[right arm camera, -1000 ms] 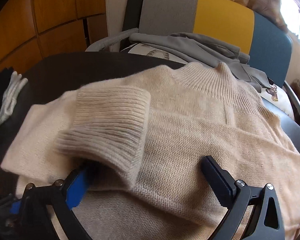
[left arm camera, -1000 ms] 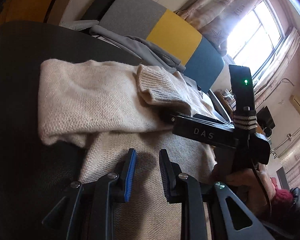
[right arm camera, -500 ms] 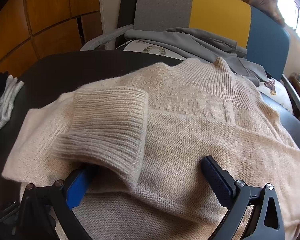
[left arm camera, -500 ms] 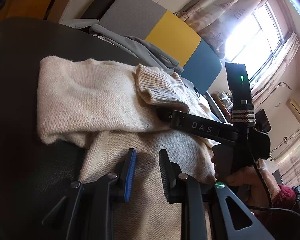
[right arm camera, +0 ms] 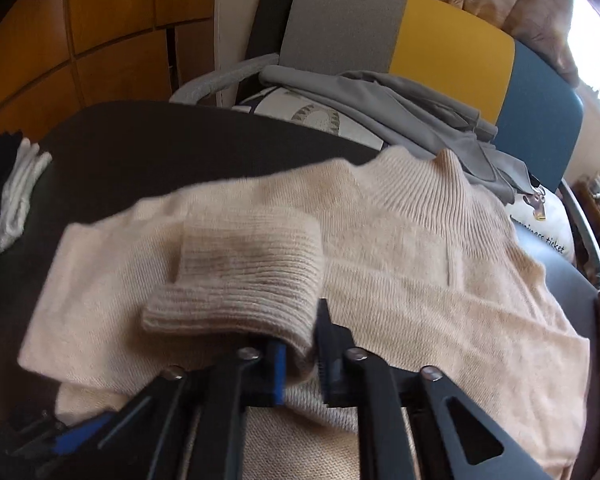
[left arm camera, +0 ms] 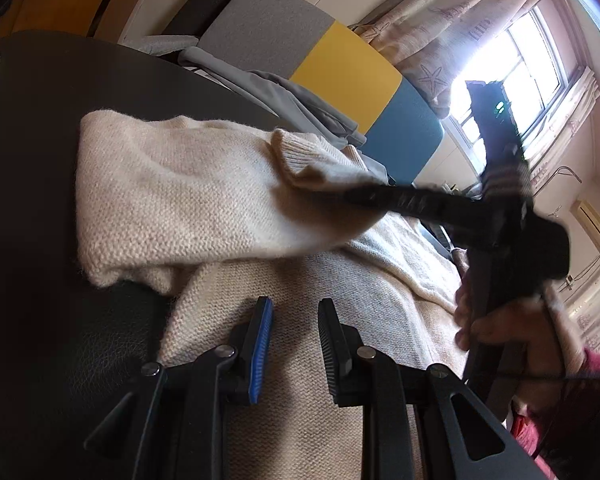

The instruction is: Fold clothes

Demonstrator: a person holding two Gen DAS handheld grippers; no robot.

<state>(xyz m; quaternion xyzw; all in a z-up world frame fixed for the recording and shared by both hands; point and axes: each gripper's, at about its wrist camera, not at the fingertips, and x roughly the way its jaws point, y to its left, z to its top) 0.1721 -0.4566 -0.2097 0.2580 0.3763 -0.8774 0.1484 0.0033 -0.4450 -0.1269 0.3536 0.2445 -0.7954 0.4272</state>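
We held the right hand-held gripper (right arm camera: 302,354) low over the cream sweater (right arm camera: 400,264) on the counter (right arm camera: 172,140); previously wide open, it had clamped the ribbed cuff (right arm camera: 244,280). Our left hand-held gripper (left arm camera: 294,334) hovered slightly parted, empty.

Sweater (right arm camera: 400,264): cream knitted wool-like cloth, soft and fuzzy, matt, with ribbed cuff (right arm camera: 244,284) and collar. Table (left arm camera: 40,128): dark, leather-like grained covering with a faint sheen; chair back (right arm camera: 400,36): matt woven fabric in grey, yellow and blue panels, a smooth grey garment (right arm camera: 400,112) draped before it. Left gripper (left arm camera: 292,320): matt black plastic with bright metal pins and ridged pads, one blue.
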